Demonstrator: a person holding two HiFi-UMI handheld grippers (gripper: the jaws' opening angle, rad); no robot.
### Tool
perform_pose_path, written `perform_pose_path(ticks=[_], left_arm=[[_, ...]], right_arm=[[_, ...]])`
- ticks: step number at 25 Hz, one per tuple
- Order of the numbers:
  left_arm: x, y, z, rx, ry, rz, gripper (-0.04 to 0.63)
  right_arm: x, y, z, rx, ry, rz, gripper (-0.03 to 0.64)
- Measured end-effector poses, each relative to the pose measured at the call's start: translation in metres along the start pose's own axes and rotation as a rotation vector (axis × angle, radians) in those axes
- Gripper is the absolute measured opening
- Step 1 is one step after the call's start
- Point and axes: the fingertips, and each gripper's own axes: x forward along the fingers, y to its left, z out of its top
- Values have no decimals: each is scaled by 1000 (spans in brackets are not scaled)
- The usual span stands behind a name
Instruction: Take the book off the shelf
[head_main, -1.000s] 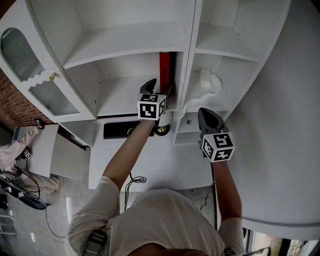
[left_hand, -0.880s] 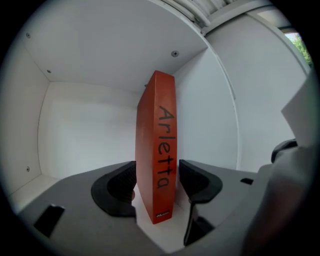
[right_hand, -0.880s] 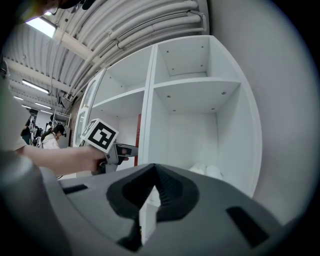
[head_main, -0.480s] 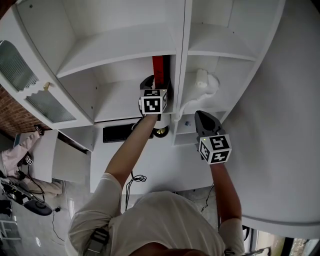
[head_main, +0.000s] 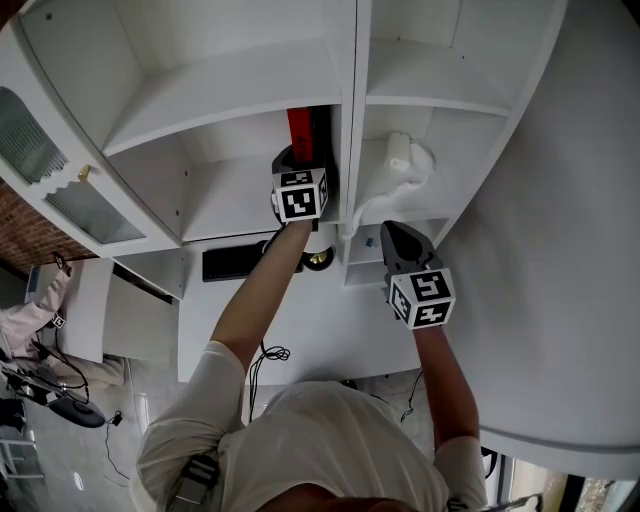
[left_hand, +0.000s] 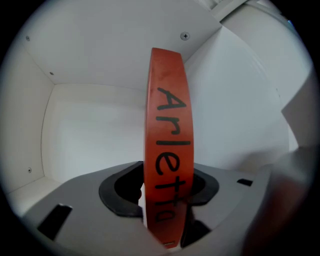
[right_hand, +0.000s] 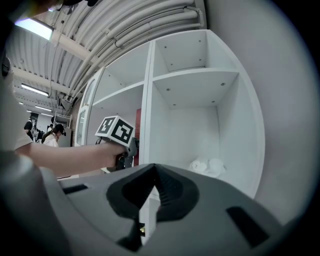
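The step in hand is the grasp. The left hand-held gripper (left_hand: 167, 196) is held level, reaching into the middle compartment of the shelf (head_main: 215, 195), and its jaws straddle the lower part of the book (left_hand: 167, 125). This is a red book lettered "Arletta", standing upright at the right end of that shelf board, close to the divider (head_main: 348, 130), with its spine facing out.

The jaws have just been closing with the book between them. The right pad looks to lie against the cover, but a sliver of white shows between the left pad and the book. I judge the grip is not yet made: the jaws are apart around the book, not clamped on it.

The right hand-held gripper (right_hand: 150, 172) hangs outside the shelf, in front of the right-hand compartments. Its tips are together and it holds nothing.

The next move calls for the left jaws to finish closing until both pads press the covers. Then comes a straight pull back along the shelf board, keeping the book upright and clear of the divider. The bottom edge could drag on the board and the book could twist in the pads.
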Motion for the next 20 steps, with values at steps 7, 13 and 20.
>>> perform_pose_path(ticks=[7,13,20], left_arm=[[-3,5,1,-9,-9,23,155],[-21,9,0,-22,-12,40,147],[-60,13,-4,-42,-18,60,147]], right_arm=[[-6,-4,-4,0,1,13,2],[-13,-2,-1,-6,-8,33,2],[-20,11,-2,-15,-12,89,2]])
